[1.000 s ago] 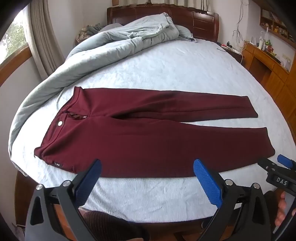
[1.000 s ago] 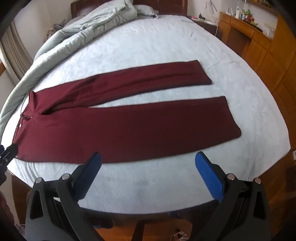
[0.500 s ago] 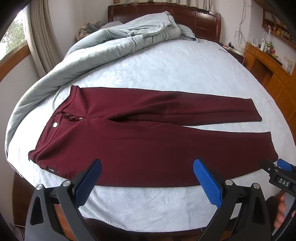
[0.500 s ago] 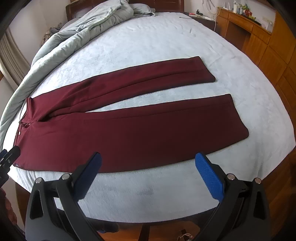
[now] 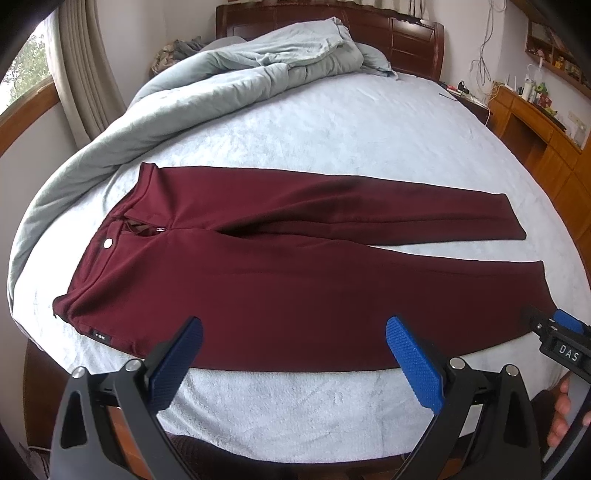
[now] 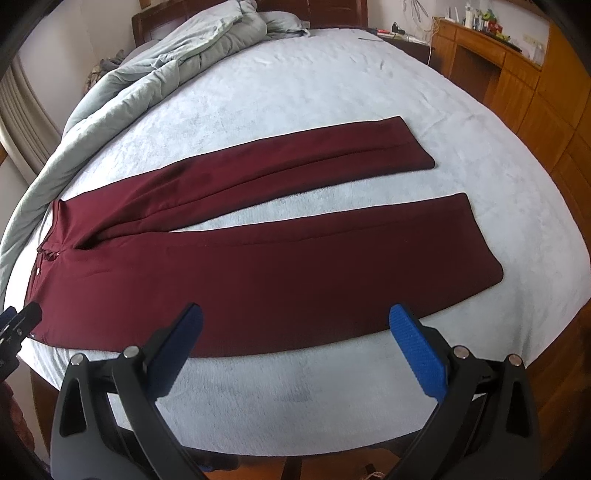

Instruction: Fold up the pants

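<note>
Dark red pants [image 5: 295, 280] [image 6: 258, 266] lie flat on the pale blue bed, waistband to the left and both legs stretched out to the right with a narrow gap between them. My left gripper [image 5: 295, 332] hovers open over the near edge of the near leg, close to the hip. My right gripper [image 6: 295, 325] is also open, above the near edge of that same leg further toward the hem. Nothing is between either pair of blue pads. The right gripper's tip [image 5: 561, 332] shows at the right edge of the left wrist view, beside the hem.
A grey-green duvet [image 5: 221, 85] is bunched along the far left side of the bed [image 5: 369, 125], up to the dark wooden headboard [image 5: 406, 33]. Wooden cabinets [image 6: 535, 92] stand along the right wall. A curtain and window are at the left. A hand [image 5: 561, 417] shows lower right.
Both grippers have moved forward and closer to the pants, so the near leg's edge now lies right at the fingertips. Both stay open. The pants have not moved.
</note>
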